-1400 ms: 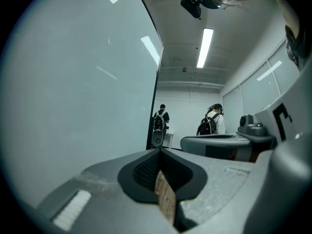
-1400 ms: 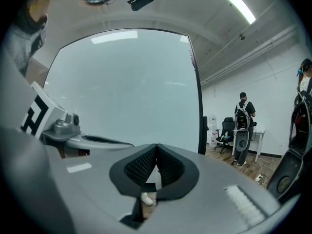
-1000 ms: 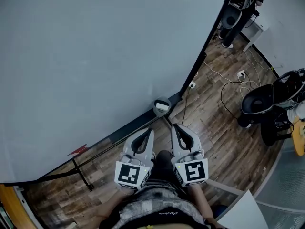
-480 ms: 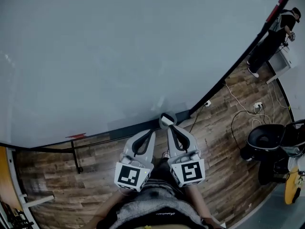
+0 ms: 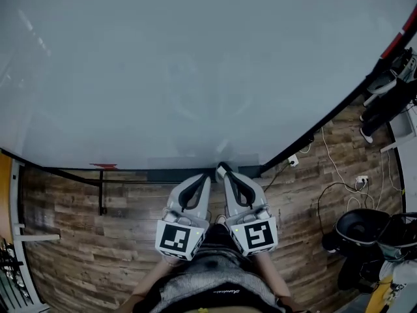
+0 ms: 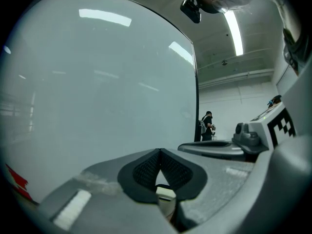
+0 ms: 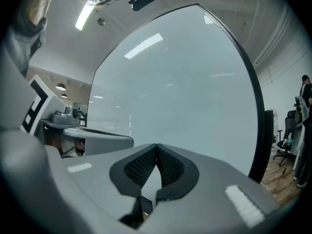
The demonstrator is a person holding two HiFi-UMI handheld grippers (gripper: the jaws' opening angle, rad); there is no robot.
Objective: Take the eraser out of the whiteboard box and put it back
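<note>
The small grey whiteboard box (image 5: pixel 220 165) sits at the lower edge of the large white whiteboard (image 5: pixel 195 64), mostly hidden behind the right tool (image 5: pixel 224 173). The eraser cannot be made out; only a small pale block (image 6: pixel 165 195) shows under the left tool (image 5: pixel 207 177). There are two tools, side by side, each with its jaws together on nothing.

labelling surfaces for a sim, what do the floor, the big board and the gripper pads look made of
Floor: wood-look planks, fairly matte, with grain and seams; real wood or laminate is unclear.
Whiteboard: smooth glossy panel; ceiling lights reflect in it.
Pads: black, probably rubber, with a fine dimpled texture.
</note>
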